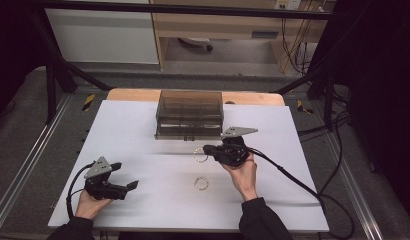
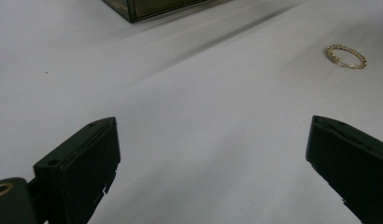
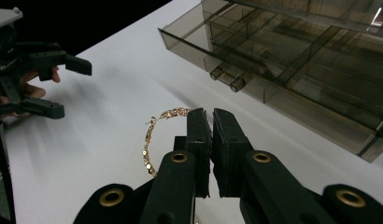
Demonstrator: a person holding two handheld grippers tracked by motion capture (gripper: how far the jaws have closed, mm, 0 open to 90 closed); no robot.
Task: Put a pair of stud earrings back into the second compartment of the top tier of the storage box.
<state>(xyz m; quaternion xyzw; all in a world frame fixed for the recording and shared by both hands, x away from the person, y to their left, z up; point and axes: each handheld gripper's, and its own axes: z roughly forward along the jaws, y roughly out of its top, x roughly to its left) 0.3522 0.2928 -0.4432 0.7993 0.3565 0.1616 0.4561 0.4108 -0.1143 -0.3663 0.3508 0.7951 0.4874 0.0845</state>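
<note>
My right gripper (image 3: 212, 122), jaws pressed together on the bracelet (image 3: 154, 135) in front of the drawer box (image 1: 189, 116), may drop it: thin chain, narrow pinch.

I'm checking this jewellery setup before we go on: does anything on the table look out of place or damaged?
Nothing looks damaged. Two gold bracelets lie loose on the white table, outside the smoky drawer box: one sits alone in the open, the other at the tips of the right gripper, whose jaws are closed on it. The left gripper is open, holding nothing.
</note>
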